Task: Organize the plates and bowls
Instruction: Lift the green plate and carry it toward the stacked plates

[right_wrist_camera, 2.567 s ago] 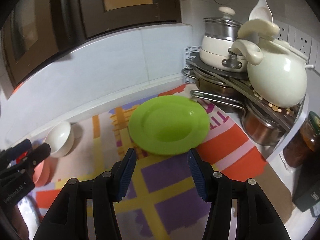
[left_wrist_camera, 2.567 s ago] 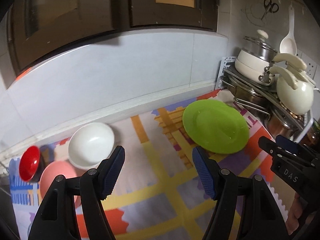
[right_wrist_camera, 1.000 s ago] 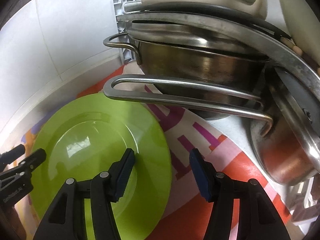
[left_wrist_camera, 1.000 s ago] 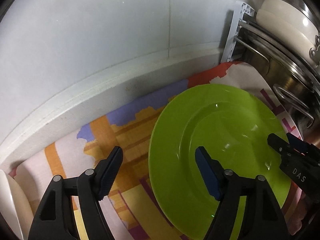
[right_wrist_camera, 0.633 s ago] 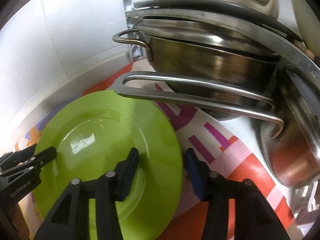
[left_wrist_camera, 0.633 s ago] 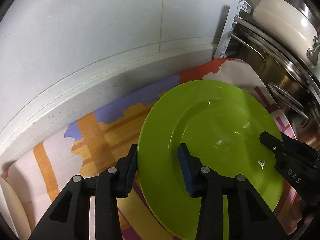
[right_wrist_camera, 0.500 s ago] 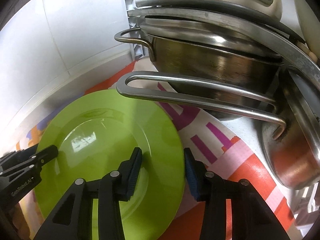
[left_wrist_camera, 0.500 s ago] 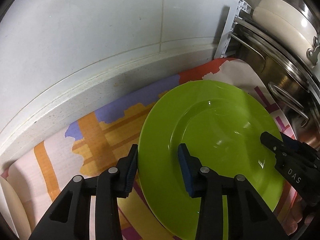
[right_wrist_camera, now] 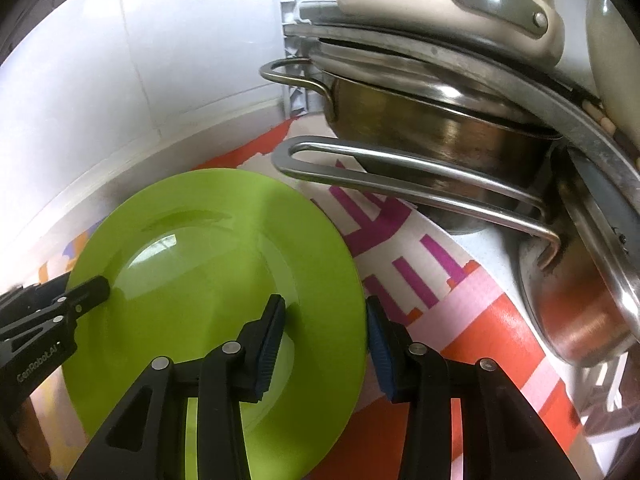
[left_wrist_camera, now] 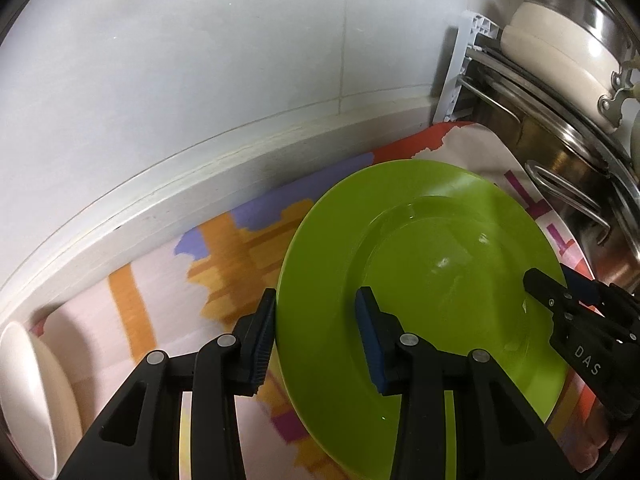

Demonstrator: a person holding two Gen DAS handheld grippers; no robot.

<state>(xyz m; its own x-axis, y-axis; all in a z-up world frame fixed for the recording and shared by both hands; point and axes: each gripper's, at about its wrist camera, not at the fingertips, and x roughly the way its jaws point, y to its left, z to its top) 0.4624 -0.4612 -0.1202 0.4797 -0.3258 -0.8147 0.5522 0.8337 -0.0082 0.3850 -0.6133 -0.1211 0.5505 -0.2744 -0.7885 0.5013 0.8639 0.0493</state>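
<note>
A bright green plate (left_wrist_camera: 432, 280) is held between my two grippers above a colourful patterned mat (left_wrist_camera: 224, 256). My left gripper (left_wrist_camera: 316, 332) is shut on the plate's left rim, one blue pad on each side of the edge. My right gripper (right_wrist_camera: 326, 340) is shut on the plate's right rim (right_wrist_camera: 352, 280) in the same way. The plate (right_wrist_camera: 208, 280) seems slightly lifted and tilted; its underside is hidden. A white bowl (left_wrist_camera: 28, 396) lies at the far left edge of the left wrist view.
Stacked steel pots (right_wrist_camera: 432, 120) with long loop handles (right_wrist_camera: 400, 184) stand close to the plate's right. A cream pot with lid (left_wrist_camera: 560, 48) sits on top. A white tiled wall (left_wrist_camera: 200, 60) and its ledge run behind. A white plastic rack (right_wrist_camera: 294, 40) stands in the corner.
Both grippers came in on the green plate and closed on its opposite rims. In the last half second the plate has shifted slightly with both grippers holding it.
</note>
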